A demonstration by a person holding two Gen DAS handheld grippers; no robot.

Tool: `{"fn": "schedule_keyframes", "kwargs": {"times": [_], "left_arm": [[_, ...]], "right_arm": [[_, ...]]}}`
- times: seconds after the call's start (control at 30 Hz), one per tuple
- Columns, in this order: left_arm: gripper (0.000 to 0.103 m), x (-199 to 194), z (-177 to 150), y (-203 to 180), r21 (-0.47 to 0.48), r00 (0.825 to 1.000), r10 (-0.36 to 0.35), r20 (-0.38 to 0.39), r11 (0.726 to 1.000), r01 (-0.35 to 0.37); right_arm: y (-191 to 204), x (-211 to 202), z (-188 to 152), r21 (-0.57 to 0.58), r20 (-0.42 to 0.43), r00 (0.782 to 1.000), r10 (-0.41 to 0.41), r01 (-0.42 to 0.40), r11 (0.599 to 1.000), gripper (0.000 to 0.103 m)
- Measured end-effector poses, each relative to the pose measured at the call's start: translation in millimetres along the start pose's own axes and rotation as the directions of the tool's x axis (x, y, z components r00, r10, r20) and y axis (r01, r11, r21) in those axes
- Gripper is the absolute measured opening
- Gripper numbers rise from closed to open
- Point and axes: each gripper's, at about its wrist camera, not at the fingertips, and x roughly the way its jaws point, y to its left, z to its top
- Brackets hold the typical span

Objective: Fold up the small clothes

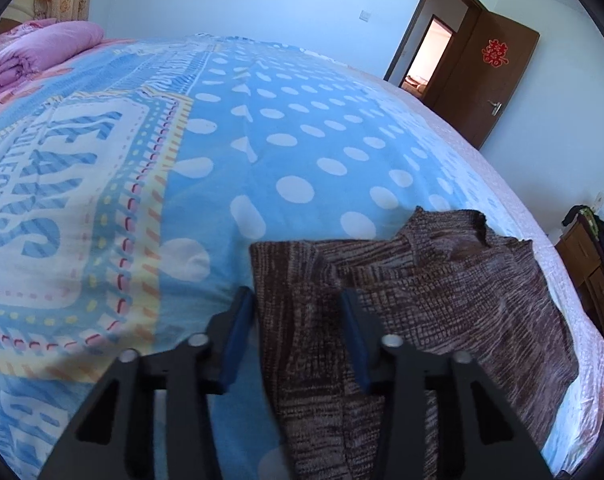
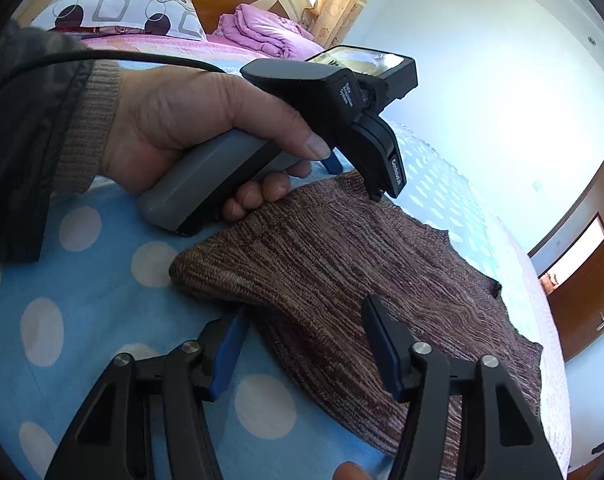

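- Far left in the left wrist view we see a folded pink quilt (image 1: 34,50) at the head of the bed, lying on the blue dotted bedsheet (image 1: 294,136).
- Our left gripper (image 1: 298,304) points down at the near corner of the brown knit garment (image 1: 441,280); its blue pads (image 1: 238,332) stand apart on either side of the fabric edge, not pressing it.
- In the right wrist view our left hand (image 2: 190,120) grips the grey handle of that tool, its sleeve cuff at the wrist and a black cable (image 2: 102,56) running over it; the knuckles touch the garment's edge.
- The brown knit garment lies flat on the bedsheet, spreading rightwards towards the bed's edge, one rounded corner folded near the middle.
- Our right gripper (image 2: 302,320) hovers over the garment's near edge with its jaws apart, fabric between them but not clamped.
- Right of the bed, a brown door (image 1: 485,80) stands open.
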Motion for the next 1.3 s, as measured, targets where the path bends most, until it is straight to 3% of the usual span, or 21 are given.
{"fn": "schedule_keyframes", "kwargs": {"times": [0.03,0.1,0.5,0.73,1.1,1.3], "left_arm": [[0.016,-1,0,2,-0.015,1.000,-0.012,0.003,1.000,0.013],[0.014,1,0,8,-0.054,0.998,-0.060,-0.003,0.997,0.060],[0.009,-4,-2,18,-0.126,0.992,-0.124,0.021,0.984,0.125],[0.009,-8,-3,24,-0.182,0.989,-0.146,0.027,0.972,0.148],[0.009,-19,7,-1,-0.233,0.980,-0.197,0.044,0.952,0.201],[0.009,-28,16,-21,-0.263,0.958,-0.271,0.099,0.921,0.288]], "right_arm": [[3,1,1,-0.012,-0.002,1.000,0.013,-0.013,1.000,0.036],[9,1,1,-0.050,-0.008,0.999,0.035,-0.036,0.998,0.017],[1,-6,-3,-0.009,0.028,0.998,0.049,-0.049,0.999,0.009],[-18,-15,-8,0.089,0.070,0.991,0.111,-0.117,0.989,0.009],[-75,-39,-17,0.279,0.179,0.966,0.189,-0.234,0.931,0.008],[-103,-53,-30,0.370,0.219,0.956,0.195,-0.266,0.890,0.008]]}}
